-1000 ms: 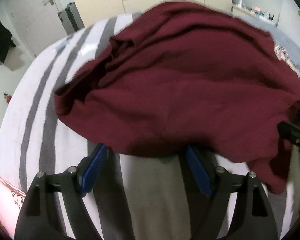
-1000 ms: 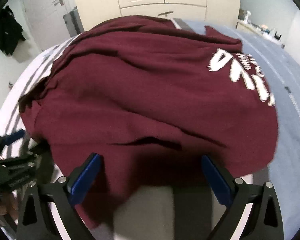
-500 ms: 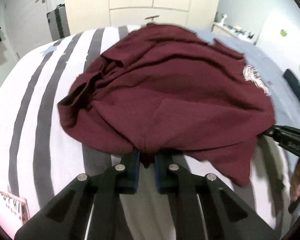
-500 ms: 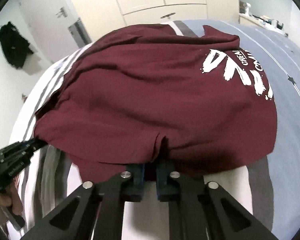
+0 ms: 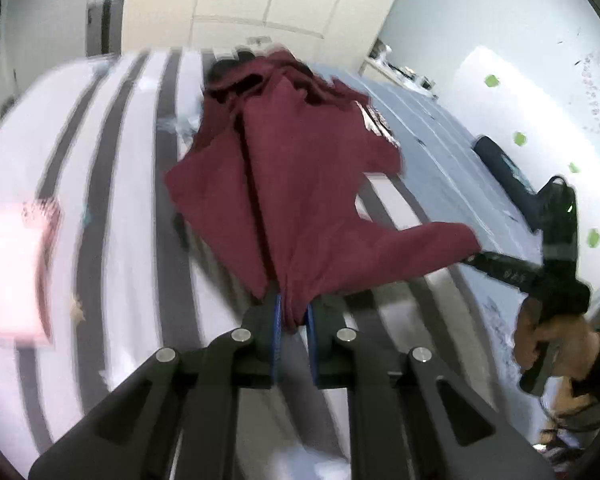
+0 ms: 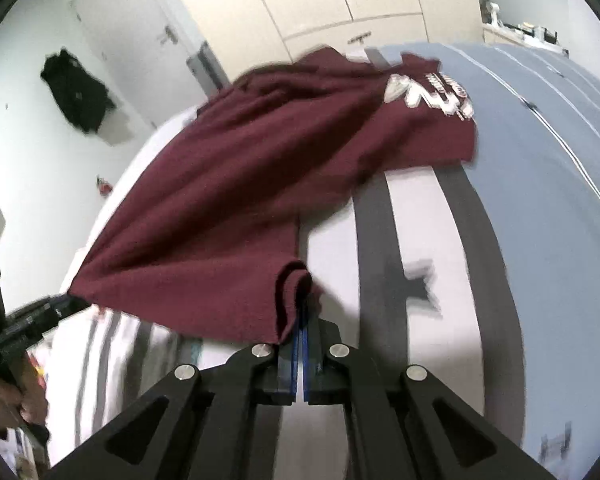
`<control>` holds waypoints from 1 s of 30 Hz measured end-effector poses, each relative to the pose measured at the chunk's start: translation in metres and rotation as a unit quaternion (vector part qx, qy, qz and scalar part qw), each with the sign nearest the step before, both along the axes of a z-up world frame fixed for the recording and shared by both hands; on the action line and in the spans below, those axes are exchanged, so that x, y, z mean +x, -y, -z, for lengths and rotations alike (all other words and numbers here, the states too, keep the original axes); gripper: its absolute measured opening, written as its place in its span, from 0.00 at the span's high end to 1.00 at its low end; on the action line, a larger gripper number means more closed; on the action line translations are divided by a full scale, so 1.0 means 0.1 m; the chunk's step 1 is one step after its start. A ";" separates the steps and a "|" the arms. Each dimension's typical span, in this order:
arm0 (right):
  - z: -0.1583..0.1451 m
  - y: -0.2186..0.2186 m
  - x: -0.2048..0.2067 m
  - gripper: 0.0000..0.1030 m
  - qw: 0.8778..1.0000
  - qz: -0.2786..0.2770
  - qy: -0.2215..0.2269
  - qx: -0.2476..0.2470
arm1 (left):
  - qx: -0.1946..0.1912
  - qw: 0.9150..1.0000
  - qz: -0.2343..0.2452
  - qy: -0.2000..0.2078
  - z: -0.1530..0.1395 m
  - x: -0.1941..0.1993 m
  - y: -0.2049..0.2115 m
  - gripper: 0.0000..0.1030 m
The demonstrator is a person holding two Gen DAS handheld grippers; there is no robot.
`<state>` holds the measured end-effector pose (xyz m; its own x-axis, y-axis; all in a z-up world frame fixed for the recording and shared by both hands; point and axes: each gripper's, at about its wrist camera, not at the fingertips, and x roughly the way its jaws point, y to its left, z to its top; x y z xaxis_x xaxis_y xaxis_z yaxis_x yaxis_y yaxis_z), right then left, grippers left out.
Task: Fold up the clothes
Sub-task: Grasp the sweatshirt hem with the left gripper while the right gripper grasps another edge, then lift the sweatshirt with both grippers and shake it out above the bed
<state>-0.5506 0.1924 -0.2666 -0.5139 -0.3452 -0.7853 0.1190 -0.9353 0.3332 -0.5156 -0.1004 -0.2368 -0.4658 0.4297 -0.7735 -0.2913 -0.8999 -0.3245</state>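
Seen from the left wrist, the left gripper (image 5: pixel 293 316) has clamped its blue pads onto a bunched bit of the maroon shirt (image 5: pixel 300 184) hem at lower centre; a second ago those jaws stood wide apart with the cloth lying flat in front of them. Now the near edge is lifted off the striped bedspread (image 5: pixel 112 184) and the shirt trails away toward the upper centre, its far end on the bed. At the right of the frame the right gripper (image 5: pixel 474 258) pinches the other hem corner, so the edge hangs stretched between the two. I take it the fold-over is about to start. Bare bedspread lies to the left; a pink item (image 5: pixel 12 272) sits at the left edge, apart from the shirt.

From the right wrist, the right gripper (image 6: pixel 300 332) is closed tight on a rolled fold of the maroon shirt (image 6: pixel 260 168) at lower centre, where it was open a second ago. The white print (image 6: pixel 428 94) sits upper right, over the blue-grey sheet (image 6: pixel 540 200). The left gripper (image 6: pixel 66 302) holds the corner at the left edge. Open bed shows to the right.
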 end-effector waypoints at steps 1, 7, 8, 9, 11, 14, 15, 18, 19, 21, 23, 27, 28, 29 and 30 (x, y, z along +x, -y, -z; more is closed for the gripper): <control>0.02 -0.04 0.18 0.99 1.000 0.000 0.012 0.000 | 0.002 1.000 0.004 0.012 0.03 0.14 -0.06 0.92; 0.29 -0.38 1.15 0.99 0.994 0.035 0.105 0.025 | -0.025 0.998 0.017 0.059 0.29 0.73 -0.38 0.89; 0.39 -0.46 1.26 0.99 0.990 0.050 0.131 0.027 | -0.030 0.998 0.009 0.060 0.30 0.74 -0.38 0.89; 0.44 -0.51 1.31 0.95 0.987 0.058 0.147 0.029 | -0.030 0.998 -0.003 0.064 0.30 0.72 -0.35 0.86; 0.49 -0.58 1.41 0.95 0.982 0.070 0.169 0.038 | -0.030 0.997 -0.027 0.070 0.28 0.70 -0.30 0.82; 0.42 -0.65 1.55 0.75 0.983 0.080 0.163 0.026 | -0.010 0.996 -0.075 0.056 0.14 0.62 -0.10 0.51; 0.38 -0.64 1.58 0.59 0.983 0.081 0.161 0.022 | -0.001 0.995 -0.092 0.042 0.08 0.58 -0.02 0.33; 0.38 -0.60 1.59 0.53 0.983 0.092 0.160 0.000 | -0.043 0.993 -0.113 0.001 -0.01 0.25 0.10 0.23; 0.42 -0.57 1.55 0.53 0.981 0.099 0.166 -0.005 | -0.062 0.993 -0.104 -0.015 -0.01 0.05 0.08 0.23; 0.51 -0.51 1.47 0.53 0.977 0.114 0.178 -0.013 | -0.093 0.991 -0.086 -0.040 0.01 -0.32 -0.02 0.23; 0.60 -0.46 1.40 0.53 0.973 0.128 0.190 -0.022 | -0.104 0.991 -0.070 -0.049 0.08 -0.77 -0.14 0.23; 0.77 -0.35 1.24 0.46 0.963 0.157 0.214 -0.039 | -0.104 0.992 -0.048 -0.047 0.21 -1.57 -0.34 0.23; 0.81 -0.32 1.20 0.43 0.961 0.165 0.220 -0.043 | -0.106 0.993 -0.039 -0.045 0.26 -1.70 -0.40 0.23; 0.85 -0.29 1.16 0.43 0.958 0.172 0.225 -0.046 | -0.110 0.993 -0.030 -0.040 0.30 -1.84 -0.45 0.23; 0.84 -0.27 1.15 0.43 0.959 0.175 0.221 -0.036 | -0.116 0.992 -0.022 -0.034 0.35 -1.96 -0.51 0.23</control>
